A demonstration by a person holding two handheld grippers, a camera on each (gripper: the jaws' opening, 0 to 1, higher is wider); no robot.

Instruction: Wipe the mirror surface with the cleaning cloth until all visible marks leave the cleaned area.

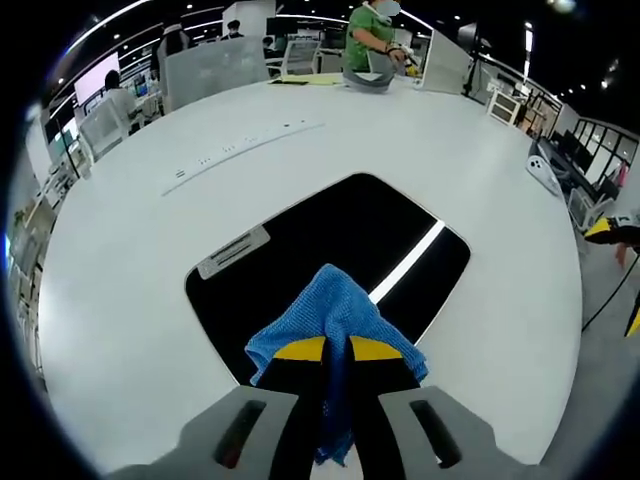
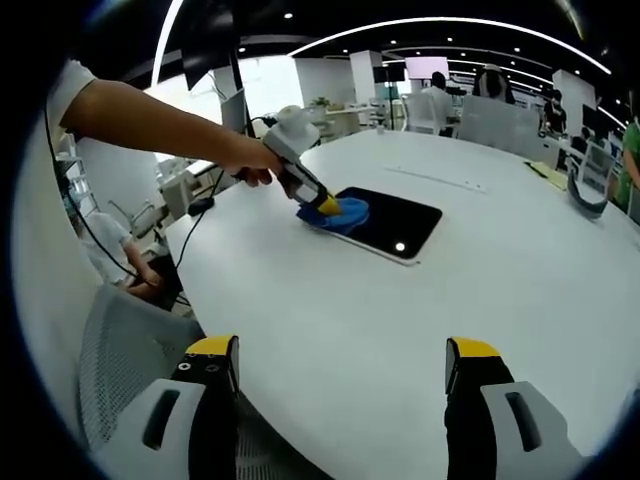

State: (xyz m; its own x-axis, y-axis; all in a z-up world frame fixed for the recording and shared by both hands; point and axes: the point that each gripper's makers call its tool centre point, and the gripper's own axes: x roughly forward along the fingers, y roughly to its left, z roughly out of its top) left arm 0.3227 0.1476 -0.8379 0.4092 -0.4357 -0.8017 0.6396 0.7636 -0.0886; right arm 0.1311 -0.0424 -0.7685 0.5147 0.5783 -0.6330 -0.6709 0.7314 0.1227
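Observation:
A dark rectangular mirror lies flat on the white round table and reflects a ceiling light strip. My left gripper is shut on a blue cleaning cloth, which rests on the mirror's near part. In the right gripper view the mirror sits mid-table, and the left gripper presses the blue cloth onto its left end. My right gripper stands open above the table's near edge, well short of the mirror, with nothing between its jaws.
A grey label strip sits at the mirror's left edge. A person in green stands at the table's far side beside a grey bowl. A mesh chair stands by the near edge. Office desks surround the table.

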